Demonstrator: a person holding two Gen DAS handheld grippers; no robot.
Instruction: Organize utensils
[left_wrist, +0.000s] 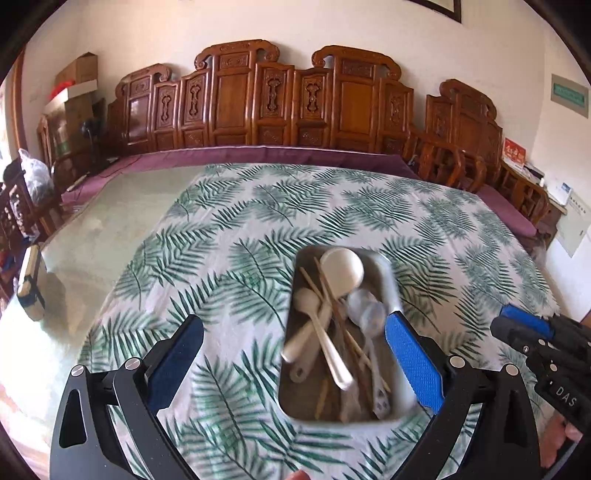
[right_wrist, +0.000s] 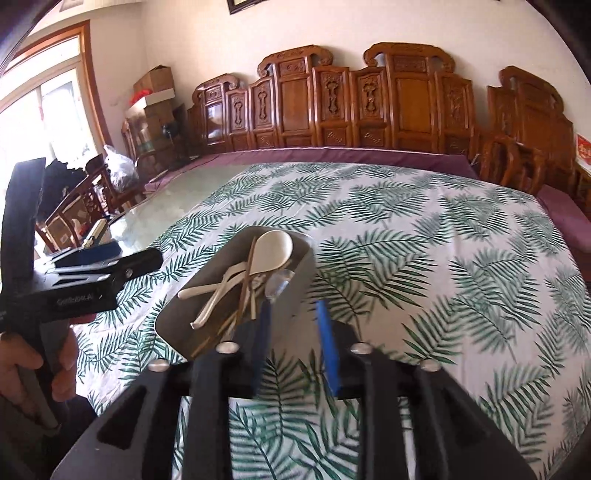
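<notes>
— Starting at the left gripper (left_wrist: 295, 339): how do its jaws stand?

— Spread wide, with nothing pinched. Its blue pads (left_wrist: 413, 363) frame the metal tray (left_wrist: 388, 280), which lies on the leaf-print tablecloth (left_wrist: 221, 229) ahead of and below the fingers.

— And the right gripper (right_wrist: 295, 328)?

— Its jaws stand a little apart, and nothing sits between the blue pads (right_wrist: 327, 343). From its own camera the tray (right_wrist: 295, 295) is just in front of the left finger, lying on the cloth.

— What is in the tray?

— A mixed heap of utensils. One large white ladle spoon (left_wrist: 341, 269) rests at the far end, smaller white spoons (left_wrist: 317, 332) cross each other in the middle, wooden chopsticks (left_wrist: 332, 306) run lengthwise, and a clear plastic spoon (left_wrist: 365, 310) lies against the right wall. The picture is blurred, so finer pieces are hard to tell.

— Beyond that?

— A carved wooden bench (right_wrist: 351, 107) with a purple cushion (right_wrist: 332, 157) lines the wall behind the table, and cardboard boxes (right_wrist: 155, 85) are stacked in the corner.
</notes>
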